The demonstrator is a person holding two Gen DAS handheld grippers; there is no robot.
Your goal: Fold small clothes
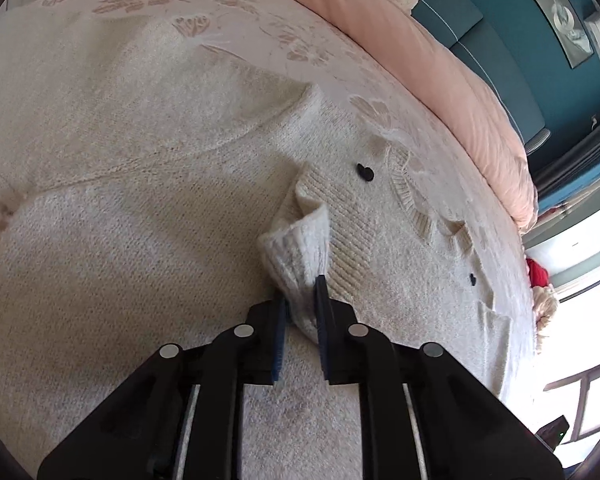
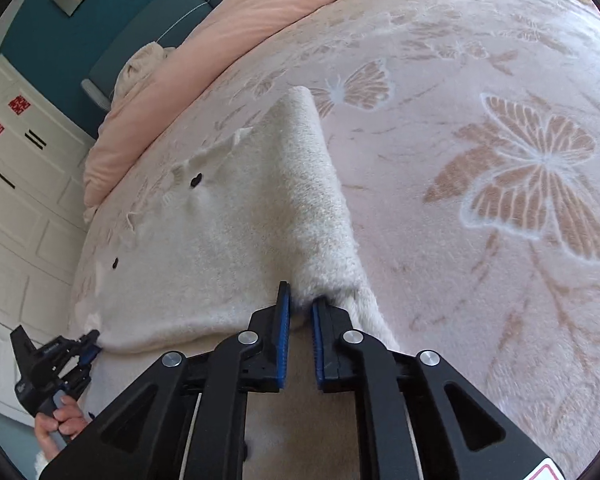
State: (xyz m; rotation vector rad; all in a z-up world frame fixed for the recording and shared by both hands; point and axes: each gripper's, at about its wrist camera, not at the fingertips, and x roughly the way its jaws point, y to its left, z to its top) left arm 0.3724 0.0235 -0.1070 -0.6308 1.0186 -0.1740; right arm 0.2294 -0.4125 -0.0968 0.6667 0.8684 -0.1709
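A cream fuzzy knitted sweater [image 1: 140, 200] with small black heart buttons [image 1: 365, 172] lies spread on a pink butterfly-patterned blanket [image 2: 500, 160]. My left gripper [image 1: 302, 292] is shut on a ribbed edge of the sweater [image 1: 296, 248], bunched between its fingers. My right gripper [image 2: 300, 300] is shut on another edge of the sweater [image 2: 312, 184], with a folded strip running away from it. The left gripper also shows at the lower left of the right wrist view [image 2: 94, 344], held by a hand, at the sweater's corner.
A pink duvet [image 1: 420, 52] lies rolled along the far side of the bed. A teal headboard wall [image 1: 520, 60] stands behind it. White drawers [image 2: 24, 200] stand beside the bed. A red item [image 1: 537, 272] lies near the bright window.
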